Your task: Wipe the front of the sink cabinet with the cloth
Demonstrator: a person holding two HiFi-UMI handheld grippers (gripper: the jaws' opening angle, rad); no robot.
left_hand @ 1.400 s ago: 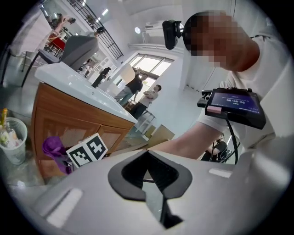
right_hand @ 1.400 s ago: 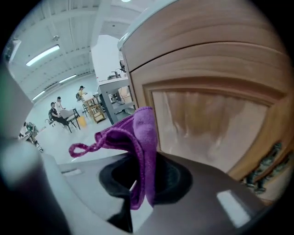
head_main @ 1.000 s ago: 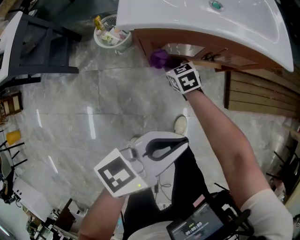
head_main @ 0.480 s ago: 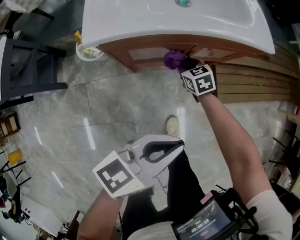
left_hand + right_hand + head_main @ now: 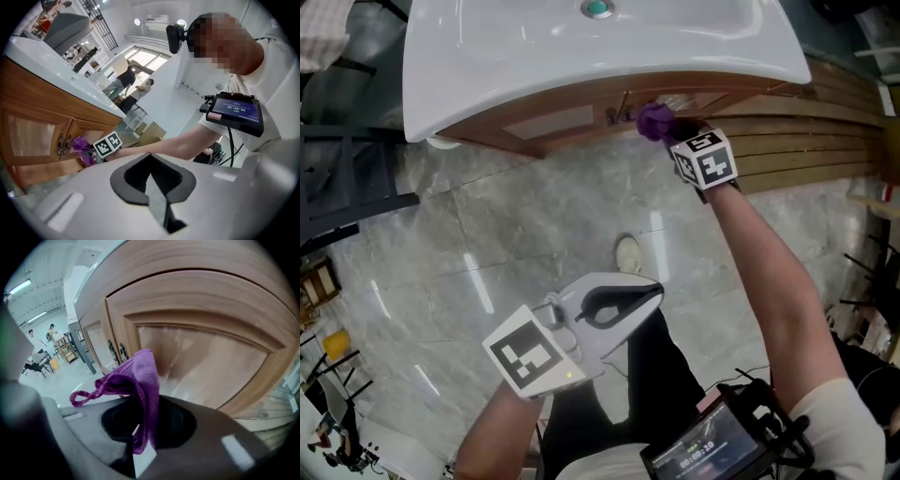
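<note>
The sink cabinet (image 5: pixel 553 120) is being faced with doors shut, contents hidden; the basin (image 5: pixel 487 56) above is showing only its drain plug (image 5: pixel 597 8). The left gripper (image 5: pixel 630 298) is being held back, clenched on nothing, judged idle. The purple cloth (image 5: pixel 138 380) is being gripped by the right gripper (image 5: pixel 140 453) and offered to the right door panel (image 5: pixel 201 362) for wiping; contact cannot be confirmed.

**Cloth at the cabinet front**

Your right gripper (image 5: pixel 667 125) holds the purple cloth (image 5: pixel 652 119) against the wooden cabinet (image 5: pixel 553 120), just right of the handles (image 5: pixel 616 115) and under the white sink (image 5: pixel 534 56). Your left gripper (image 5: pixel 628 302) hangs well apart, over the grey floor (image 5: pixel 487 234).
</note>
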